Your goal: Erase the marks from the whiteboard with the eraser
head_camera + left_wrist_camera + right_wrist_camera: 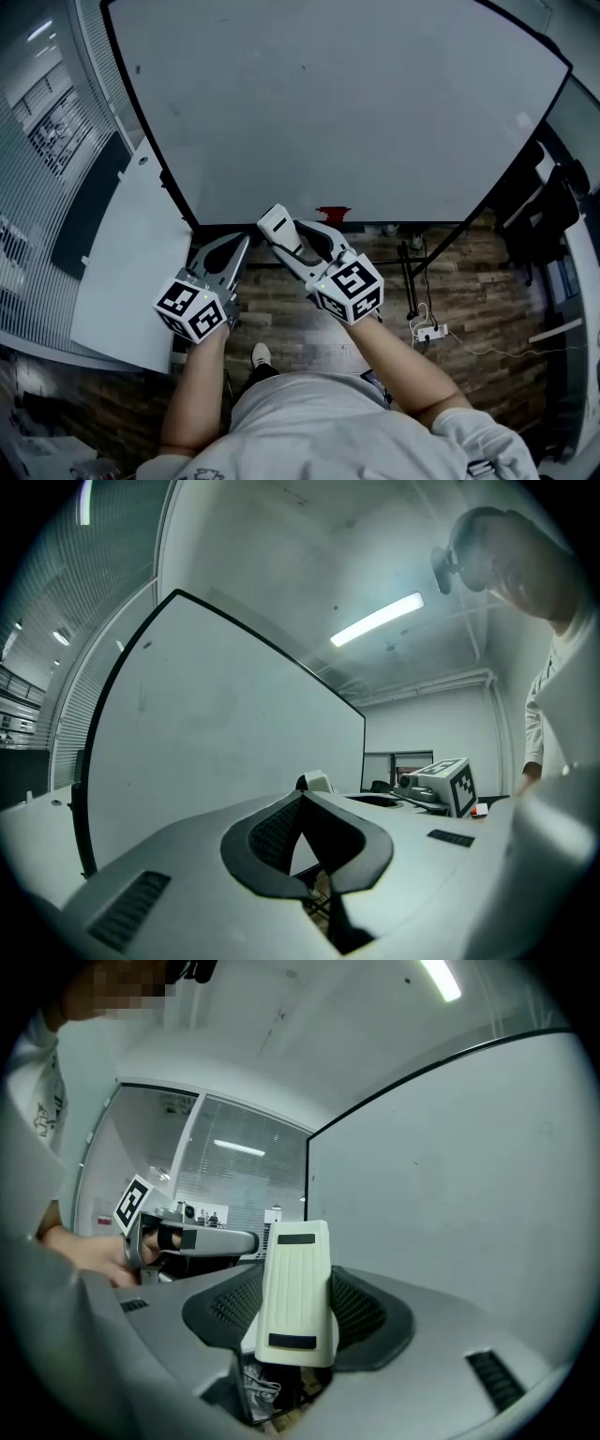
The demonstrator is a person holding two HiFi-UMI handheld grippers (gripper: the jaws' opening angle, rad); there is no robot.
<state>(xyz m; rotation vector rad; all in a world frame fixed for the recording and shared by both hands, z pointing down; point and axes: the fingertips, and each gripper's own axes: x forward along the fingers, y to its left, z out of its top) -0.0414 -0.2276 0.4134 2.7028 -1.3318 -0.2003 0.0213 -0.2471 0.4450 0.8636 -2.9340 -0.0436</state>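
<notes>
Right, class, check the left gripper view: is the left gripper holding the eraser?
No, the jaws of the left gripper meet at their tips with nothing between them; the eraser sits in the right gripper.

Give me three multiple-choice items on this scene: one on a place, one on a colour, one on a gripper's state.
1. Where is the eraser?
A) between the jaws of the right gripper
B) on the floor
C) on a shelf

2. What colour is the whiteboard's frame?
A) red
B) black
C) yellow

3. What state is the left gripper in?
A) shut and empty
B) wide open
C) shut on a marker

Key:
1 A: the right gripper view shows the cream eraser clamped there.
2 B: a black edge rims the board.
3 A: its jaw tips meet with nothing between them.
</notes>
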